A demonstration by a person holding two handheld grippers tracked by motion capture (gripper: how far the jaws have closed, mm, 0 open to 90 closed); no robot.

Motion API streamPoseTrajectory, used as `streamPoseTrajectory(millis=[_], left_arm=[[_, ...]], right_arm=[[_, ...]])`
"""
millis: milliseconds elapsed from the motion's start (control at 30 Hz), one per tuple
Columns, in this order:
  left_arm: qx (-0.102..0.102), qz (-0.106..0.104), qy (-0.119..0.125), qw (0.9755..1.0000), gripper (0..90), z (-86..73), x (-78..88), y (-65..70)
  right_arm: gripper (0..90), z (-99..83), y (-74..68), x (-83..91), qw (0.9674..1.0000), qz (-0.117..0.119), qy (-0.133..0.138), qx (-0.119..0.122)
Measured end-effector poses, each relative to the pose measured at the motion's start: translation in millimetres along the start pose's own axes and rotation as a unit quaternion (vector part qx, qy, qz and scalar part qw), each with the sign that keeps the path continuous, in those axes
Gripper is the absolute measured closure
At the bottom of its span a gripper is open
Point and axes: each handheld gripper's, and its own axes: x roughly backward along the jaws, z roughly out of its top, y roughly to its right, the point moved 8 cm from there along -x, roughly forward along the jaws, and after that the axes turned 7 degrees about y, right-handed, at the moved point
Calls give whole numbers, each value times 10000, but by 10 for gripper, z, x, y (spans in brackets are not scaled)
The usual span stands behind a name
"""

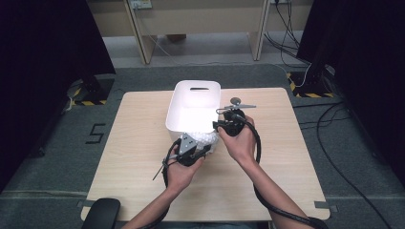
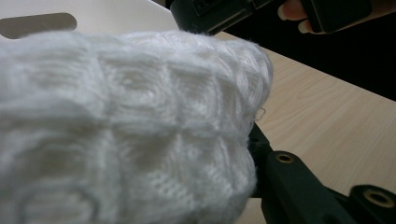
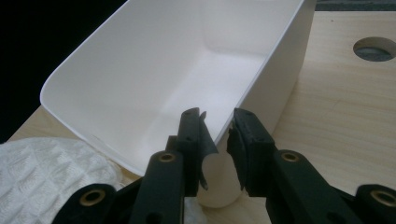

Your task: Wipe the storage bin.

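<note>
Cloth: white knitted cloth [image 1: 208, 140] bunched on the table [image 1: 138, 157] at the near corner of the bin.
Left gripper: left gripper [image 1: 200, 153] clenched on the cloth, which crowds its own view [image 2: 126, 130].
Bin: white plastic bin [image 1: 191, 102] standing mid-table, far-wall handle slot in sight.
Right gripper: right gripper [image 3: 219, 133] clamped on the bin's near corner wall, one jaw inside and one outside.

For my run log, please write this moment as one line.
left gripper: shut on white knitted cloth | right gripper: shut on white bin rim | bin: empty, on table
</note>
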Motion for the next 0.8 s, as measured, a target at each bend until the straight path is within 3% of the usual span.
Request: streamPoseTrajectory(millis=[800], left_arm=[[-89, 27, -25, 10000, 753, -96, -180, 56]], right_arm=[[738, 2, 0, 2, 10000, 19, -15, -10]])
